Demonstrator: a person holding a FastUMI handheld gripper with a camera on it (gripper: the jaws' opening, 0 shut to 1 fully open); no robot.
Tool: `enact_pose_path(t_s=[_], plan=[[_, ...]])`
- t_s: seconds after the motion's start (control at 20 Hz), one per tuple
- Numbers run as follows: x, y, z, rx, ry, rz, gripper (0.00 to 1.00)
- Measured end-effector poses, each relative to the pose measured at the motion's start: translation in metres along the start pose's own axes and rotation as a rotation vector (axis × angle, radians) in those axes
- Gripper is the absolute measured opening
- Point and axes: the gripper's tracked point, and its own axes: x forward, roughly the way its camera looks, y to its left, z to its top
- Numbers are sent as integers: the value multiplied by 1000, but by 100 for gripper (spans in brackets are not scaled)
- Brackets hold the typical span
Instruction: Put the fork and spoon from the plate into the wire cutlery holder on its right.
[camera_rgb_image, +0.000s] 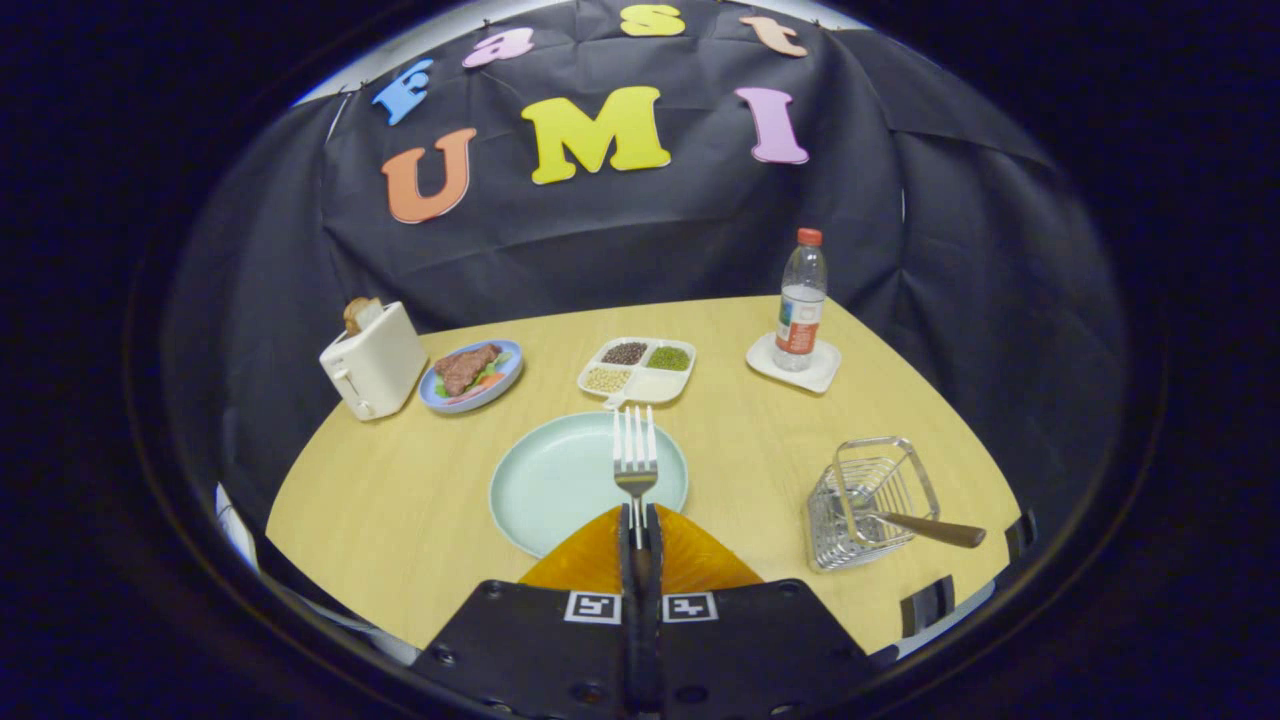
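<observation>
My gripper (640, 512) is shut on the handle of a metal fork (635, 450), whose tines point away from me. The fork hangs above the pale green plate (545, 480), which lies just ahead of the fingers with nothing else on it. To the right of the plate stands the wire cutlery holder (868, 500). A spoon with a brown handle (925, 527) rests in the holder, its handle leaning out over the right rim.
At the back left stand a cream toaster (373, 360) with bread in it and a blue plate of food (473, 375). A white divided dish of beans (637, 368) lies beyond the green plate. A water bottle (801, 302) stands on a white coaster at the back right.
</observation>
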Motion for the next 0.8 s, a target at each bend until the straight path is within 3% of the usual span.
enact_pose_path(t_s=[0.8], plan=[[-37,-119,-14,58,-6,-164,0]])
